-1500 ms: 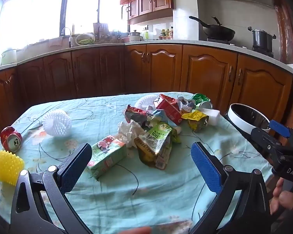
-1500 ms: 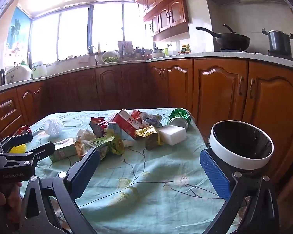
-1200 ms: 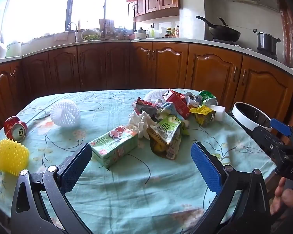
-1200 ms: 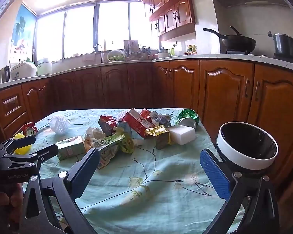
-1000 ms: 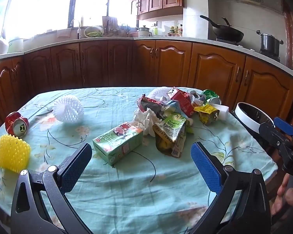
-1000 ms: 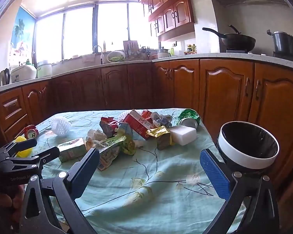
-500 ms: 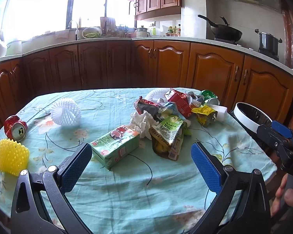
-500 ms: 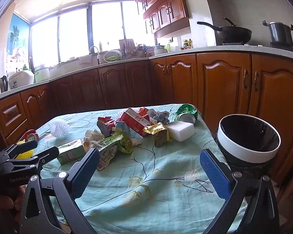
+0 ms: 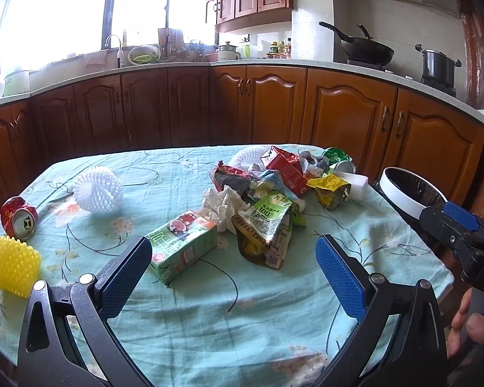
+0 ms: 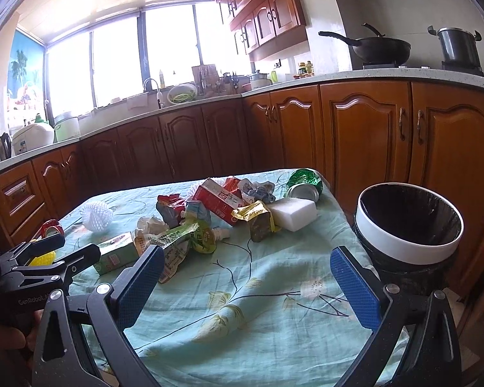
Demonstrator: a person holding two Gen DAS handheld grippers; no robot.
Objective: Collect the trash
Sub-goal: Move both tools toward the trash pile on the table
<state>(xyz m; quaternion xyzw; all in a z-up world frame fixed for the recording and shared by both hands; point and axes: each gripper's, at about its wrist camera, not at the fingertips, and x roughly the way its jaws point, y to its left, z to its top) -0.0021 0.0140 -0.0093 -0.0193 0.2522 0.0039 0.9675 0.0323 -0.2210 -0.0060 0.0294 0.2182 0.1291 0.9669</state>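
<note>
Crumpled wrappers, cartons, cans (image 9: pixel 267 193) heaped mid-table — green carton (image 9: pixel 182 245) lying nearest; black-lined bin (image 10: pixel 409 222) beside table edge.

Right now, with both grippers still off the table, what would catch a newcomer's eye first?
The trash heap mid-table: cartons, wrappers, tissue, a green can. At the table's right edge stands the bin, black-lined with a white rim. Off to the left lie a white net, a red can and a yellow net. Both the left gripper and the right gripper are open.

green pouch (image 9: pixel 267 216): "100" | left gripper (image 10: pixel 45 259): "GenRobot" | right gripper (image 9: pixel 461 225): "DAS"
</note>
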